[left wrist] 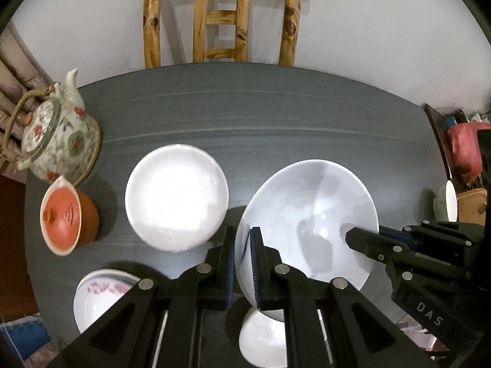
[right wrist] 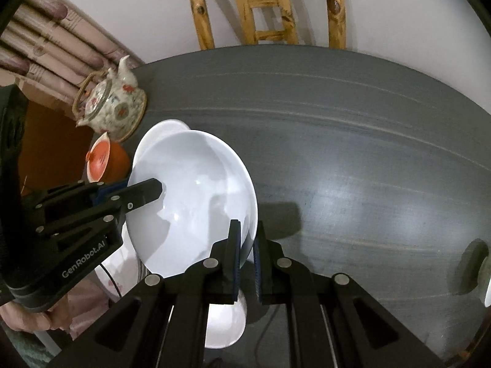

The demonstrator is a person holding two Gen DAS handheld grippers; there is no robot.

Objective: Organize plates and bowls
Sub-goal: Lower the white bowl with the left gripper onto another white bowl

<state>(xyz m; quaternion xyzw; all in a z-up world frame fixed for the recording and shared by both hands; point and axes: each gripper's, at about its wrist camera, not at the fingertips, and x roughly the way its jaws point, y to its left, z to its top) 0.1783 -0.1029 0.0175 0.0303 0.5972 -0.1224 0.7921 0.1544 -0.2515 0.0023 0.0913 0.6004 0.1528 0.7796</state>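
Observation:
A large white bowl [left wrist: 310,214] hangs tilted above the dark table, held by both grippers at opposite sides of its rim. My left gripper [left wrist: 242,236] is shut on the rim's left edge. My right gripper [right wrist: 248,230] is shut on the right edge of the same large white bowl [right wrist: 196,199]. Each wrist view shows the other gripper on the far side: the right gripper [left wrist: 366,236] and the left gripper [right wrist: 144,188]. A flat white plate [left wrist: 176,197] lies on the table to the left. A small white bowl [left wrist: 264,340] sits below my fingers, and a floral plate [left wrist: 98,294] lies at lower left.
A flowered teapot [left wrist: 58,135] and an orange lidded cup [left wrist: 67,214] stand at the table's left edge. A wooden chair [left wrist: 221,21] is behind the grey table [left wrist: 276,116]. More white crockery [right wrist: 486,276] sits at the right edge.

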